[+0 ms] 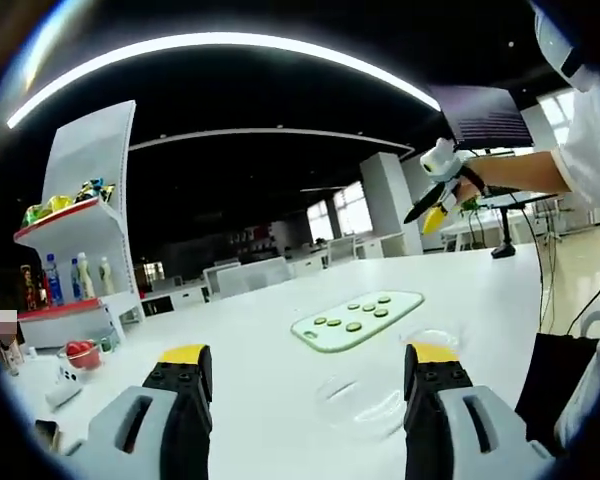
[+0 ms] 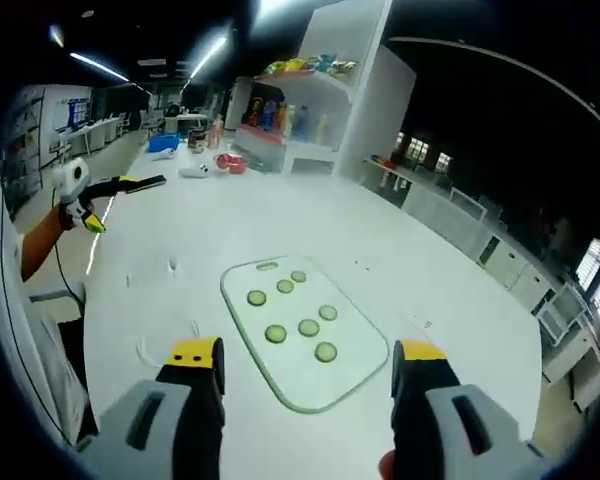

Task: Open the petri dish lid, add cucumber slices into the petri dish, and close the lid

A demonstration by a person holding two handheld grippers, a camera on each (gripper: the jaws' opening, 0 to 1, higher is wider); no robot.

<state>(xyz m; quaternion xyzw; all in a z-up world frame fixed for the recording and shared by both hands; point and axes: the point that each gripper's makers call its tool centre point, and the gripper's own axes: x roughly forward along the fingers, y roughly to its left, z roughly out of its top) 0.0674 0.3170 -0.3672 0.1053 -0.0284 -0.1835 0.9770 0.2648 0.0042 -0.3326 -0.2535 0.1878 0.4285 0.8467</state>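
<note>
Big white worktop and plenty of it bare, so there is room to swing in from any side. A shelf of bottles and snacks stands well back at the far edge, no trouble there. In the middle lies the pale green board, with the cucumber slices spread over it, none touching. The clear dish sits on the worktop just beside the board's near end in the left gripper view, hard to pick out against the white; its lid looks on, though I cannot be sure. Left hand-held gripper hovers wide open, holding nothing, lined up toward the dish. Right hand-held gripper hangs over the board, jaws wide too, empty. The lid comes first, I'd say: come down straight, pinch the rim lightly, lift level so the base stays put, and park it on bare worktop away from the board's edge.
</note>
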